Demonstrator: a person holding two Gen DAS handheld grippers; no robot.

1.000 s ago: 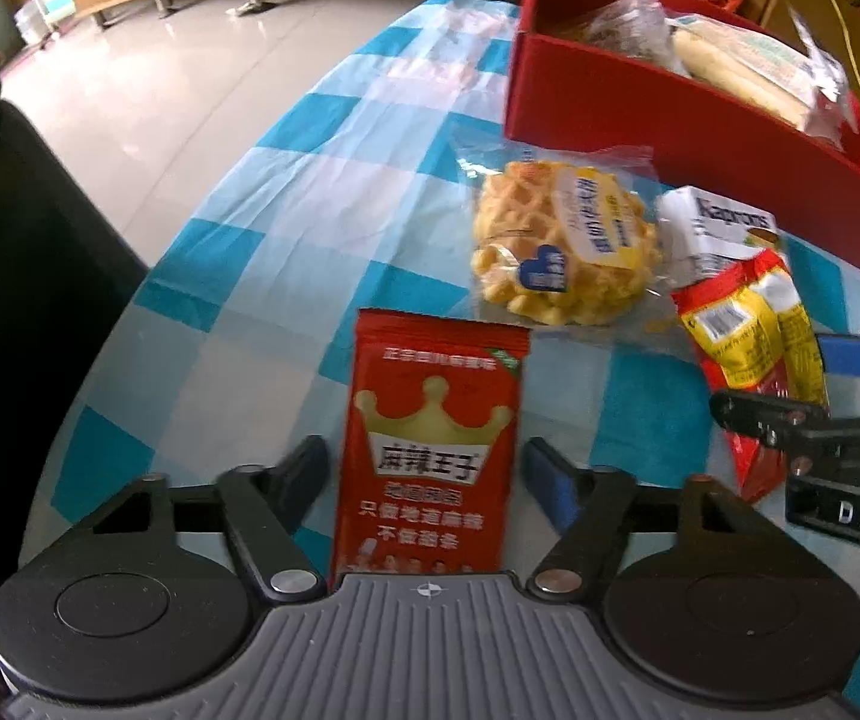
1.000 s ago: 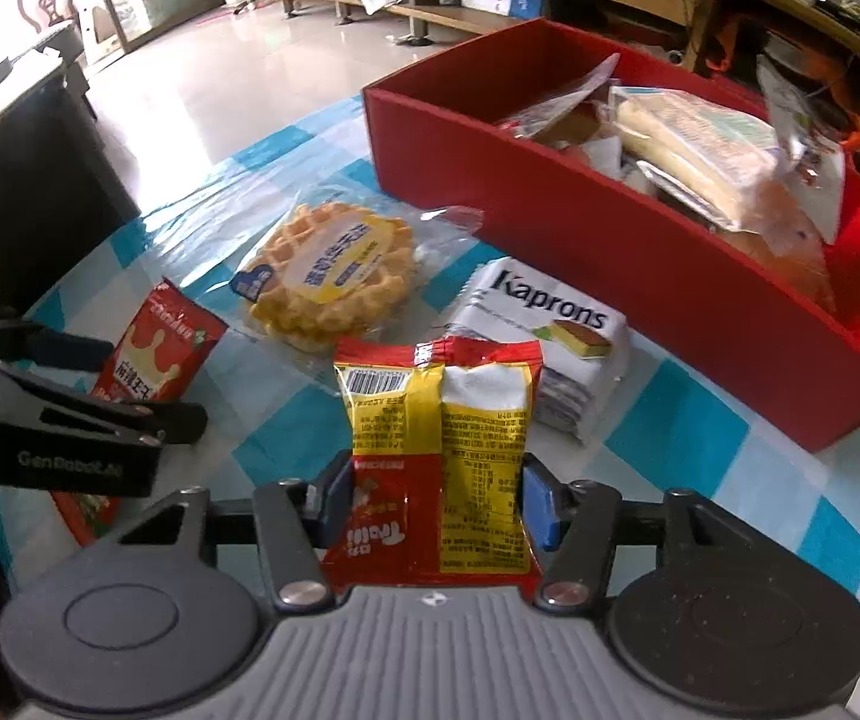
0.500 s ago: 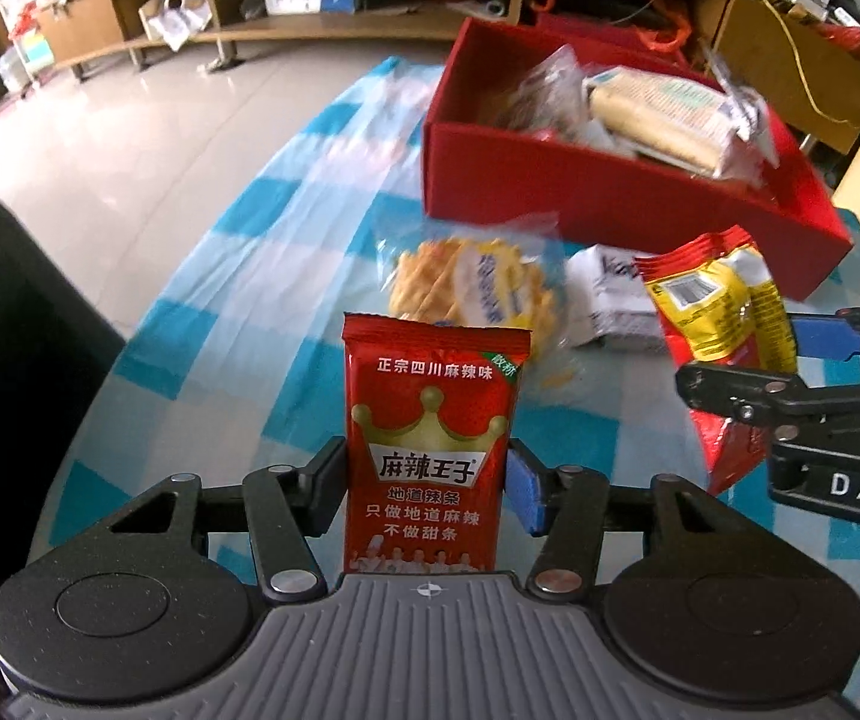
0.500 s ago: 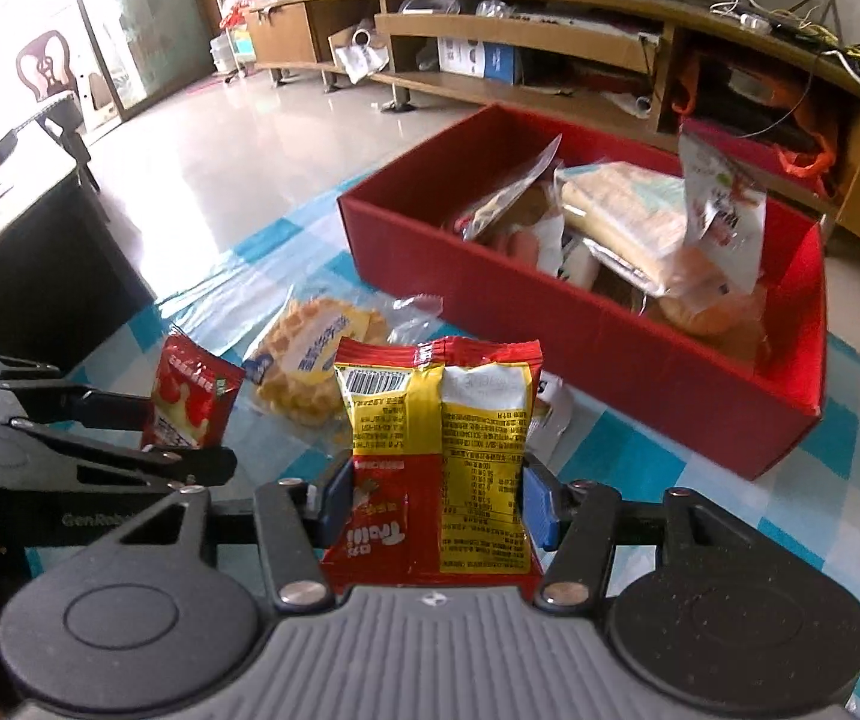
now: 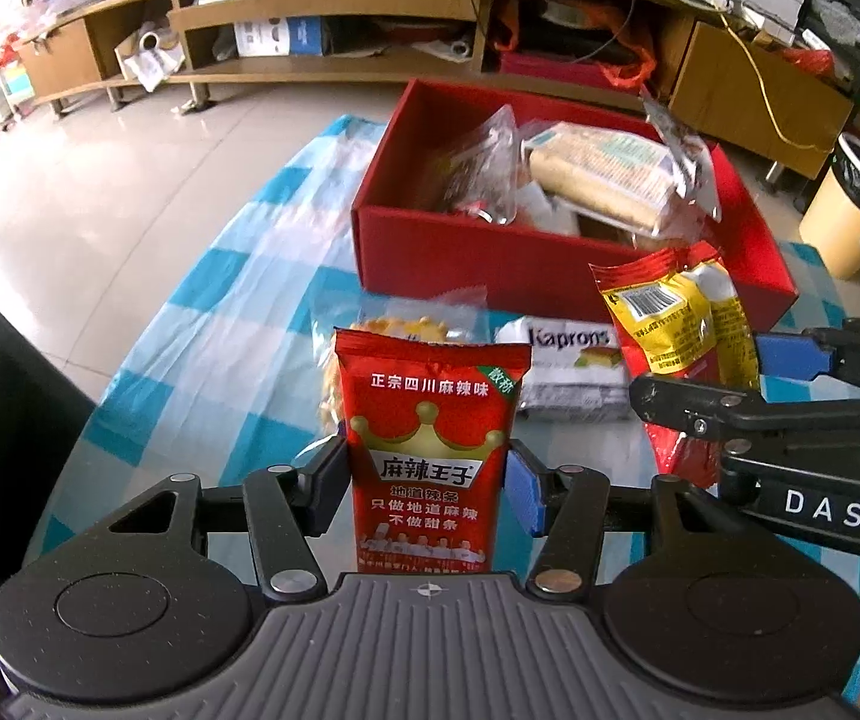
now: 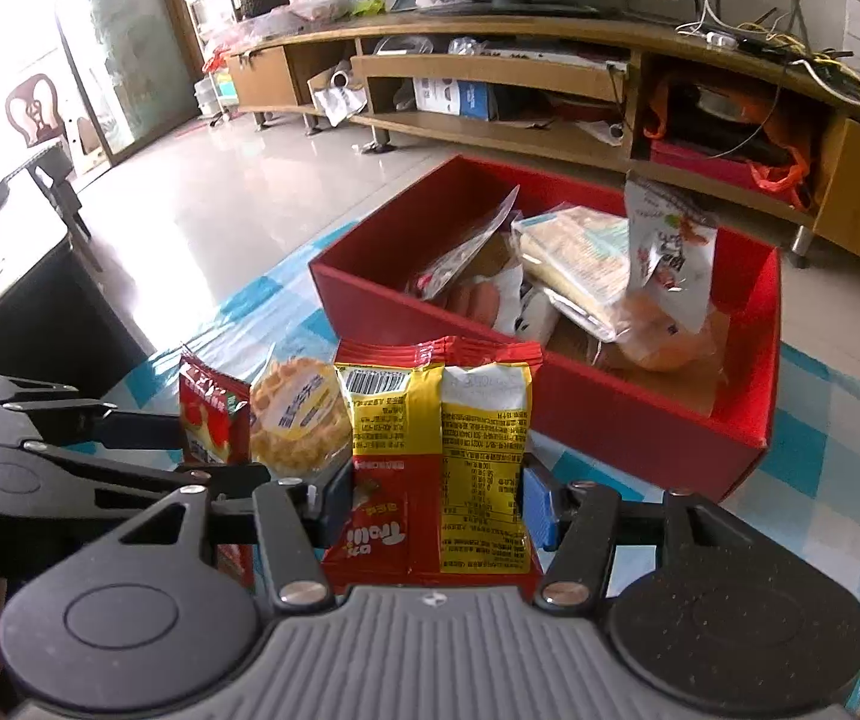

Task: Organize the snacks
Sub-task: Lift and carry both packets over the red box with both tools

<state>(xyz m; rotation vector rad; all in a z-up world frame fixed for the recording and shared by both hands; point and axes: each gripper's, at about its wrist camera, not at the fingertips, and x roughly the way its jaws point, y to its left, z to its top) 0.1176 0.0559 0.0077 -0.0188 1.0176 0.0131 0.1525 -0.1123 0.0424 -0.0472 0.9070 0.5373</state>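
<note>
Left wrist: left gripper [image 5: 428, 480] clamped on upright red crown packet [image 5: 430, 456], raised above checked tablecloth [image 5: 207, 324] before red box [image 5: 490, 258]; right wrist: right gripper [image 6: 434, 501] pinching yellow-red packet [image 6: 439, 456] beside same box [image 6: 610, 420].

Red crown packet [image 5: 430, 456] and yellow-red packet [image 6: 439, 456] upright, lifted.

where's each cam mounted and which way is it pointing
Left wrist: on the left gripper, looking along its fingers past the red crown packet toward the red box; the right gripper shows at the right edge.
Right wrist: on the right gripper, looking past the yellow-red packet at the same box; the left gripper shows at the left.
Shared: red box, waffle pack, both held packets, checkered cloth.
</note>
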